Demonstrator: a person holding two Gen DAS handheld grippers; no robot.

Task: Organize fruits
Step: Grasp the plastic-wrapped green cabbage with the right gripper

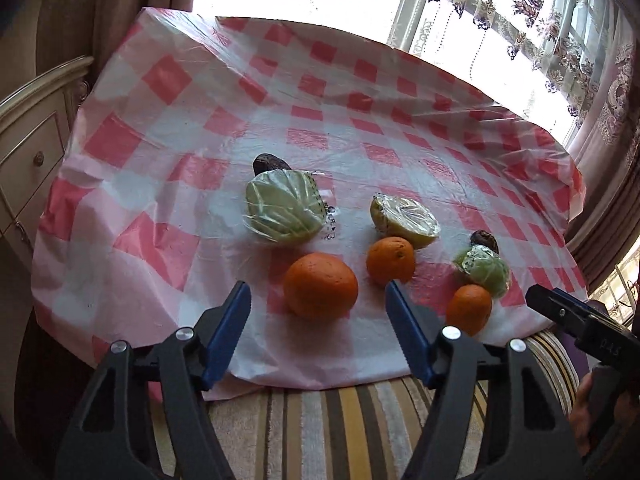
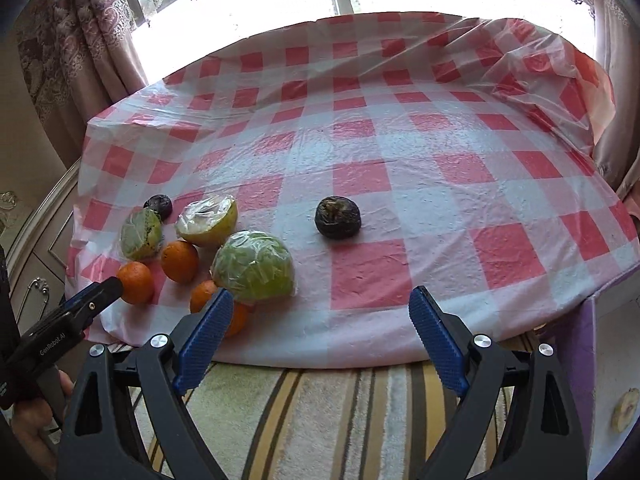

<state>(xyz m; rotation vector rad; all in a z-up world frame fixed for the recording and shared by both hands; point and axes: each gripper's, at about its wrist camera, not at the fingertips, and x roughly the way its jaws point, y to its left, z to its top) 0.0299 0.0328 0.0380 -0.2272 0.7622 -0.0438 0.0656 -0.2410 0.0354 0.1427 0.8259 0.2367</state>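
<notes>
between the left gripper's [image 1: 318, 294] released jaws sits an orange [image 1: 321, 286]; right gripper [image 2: 320, 304] likewise released.

checked tablecloth [image 2: 400, 184] bearing oranges [image 1: 321, 285], wrapped fruit [image 2: 253, 267]

We see the fruit on the tablecloth [image 1: 168, 92], with the big orange [image 1: 321, 285] nearest our left gripper [image 1: 318, 296] and the wrapped cabbage half [image 1: 285, 207] behind it. Right of these lie a smaller orange [image 1: 390, 260] with a wrapped citrus half [image 1: 404, 216] behind it. In the right wrist view, a dark fruit [image 2: 338, 217] sits apart, right of the cluster.
</notes>
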